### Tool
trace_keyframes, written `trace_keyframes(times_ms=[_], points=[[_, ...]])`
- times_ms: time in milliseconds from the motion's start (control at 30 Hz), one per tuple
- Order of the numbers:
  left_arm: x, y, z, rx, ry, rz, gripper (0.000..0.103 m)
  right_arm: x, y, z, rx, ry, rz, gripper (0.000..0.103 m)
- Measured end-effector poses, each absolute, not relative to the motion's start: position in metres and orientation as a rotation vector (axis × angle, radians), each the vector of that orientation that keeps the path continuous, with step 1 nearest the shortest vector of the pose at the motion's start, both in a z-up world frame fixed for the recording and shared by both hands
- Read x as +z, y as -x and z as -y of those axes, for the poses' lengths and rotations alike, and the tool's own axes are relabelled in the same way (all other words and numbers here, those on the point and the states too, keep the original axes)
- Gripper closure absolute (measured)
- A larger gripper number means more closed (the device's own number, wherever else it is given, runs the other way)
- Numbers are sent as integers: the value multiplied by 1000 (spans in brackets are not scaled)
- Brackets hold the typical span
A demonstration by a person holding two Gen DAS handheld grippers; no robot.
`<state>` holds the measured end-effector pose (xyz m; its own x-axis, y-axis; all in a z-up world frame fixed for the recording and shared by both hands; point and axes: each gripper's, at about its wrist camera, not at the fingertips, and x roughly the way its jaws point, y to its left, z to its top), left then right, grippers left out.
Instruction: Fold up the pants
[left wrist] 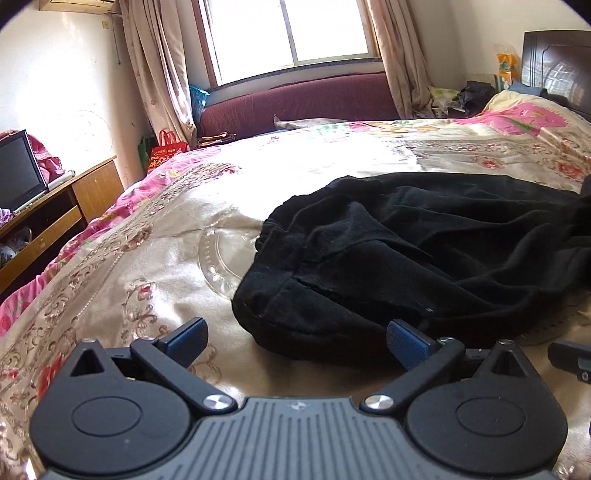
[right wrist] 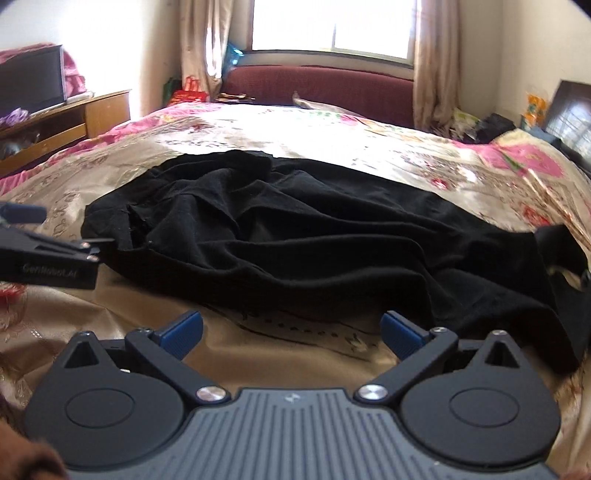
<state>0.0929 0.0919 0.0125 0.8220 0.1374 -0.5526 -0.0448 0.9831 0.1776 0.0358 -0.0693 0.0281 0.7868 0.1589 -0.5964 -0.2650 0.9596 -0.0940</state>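
Note:
Black pants [left wrist: 424,251] lie crumpled on the floral bedspread [left wrist: 129,266], waistband end toward the left. My left gripper [left wrist: 295,343] is open and empty, jaws wide, just in front of the near waistband edge. In the right wrist view the pants [right wrist: 295,236] spread across the middle of the bed. My right gripper [right wrist: 291,332] is open and empty, just short of the pants' near edge. The left gripper's side also shows in the right wrist view [right wrist: 48,258] at the left. A bit of the right gripper shows in the left wrist view [left wrist: 570,356] at the right.
A wooden TV cabinet [left wrist: 55,221] with a screen [left wrist: 18,173] stands left of the bed. A maroon sofa [left wrist: 295,103] sits under the window [left wrist: 295,33]. A dark headboard [left wrist: 557,62] is at the far right. Bags [left wrist: 164,151] stand by the curtain.

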Motion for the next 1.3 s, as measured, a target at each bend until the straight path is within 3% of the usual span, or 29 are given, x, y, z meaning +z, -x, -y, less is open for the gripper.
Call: trace_keyframes(times_ms=[267,367,467,533,567,700,733,767,933,1300], points=[[-8,-136,-114,-17,-207,-680,0,15,-79,20,462,360,-624,4],[-14,-144,-120,-63,-194,-724,0,9,-91,10,489,399,-649,13],[-16,-145,-123,-91,-181,-745,23,9,-97,6,515,403,-659,26],[-15,-141,-122,-84,-213,-734,34,9,-97,3,519,419,-656,44],[-14,-140,-122,-85,-230,-734,39,9,-97,1,520,426,-658,47],[-9,-140,-127,-101,-224,-728,50,10,-94,-5,531,450,-651,66],[-7,-141,-131,-109,-204,-729,54,10,-92,-8,535,458,-647,78],[-6,-141,-134,-115,-193,-732,56,10,-92,-10,547,458,-653,82],[1,-133,-152,-110,-171,-736,62,13,-93,-25,556,427,-696,90],[15,-85,-237,105,-181,-775,67,22,-46,-110,782,305,-737,91]])
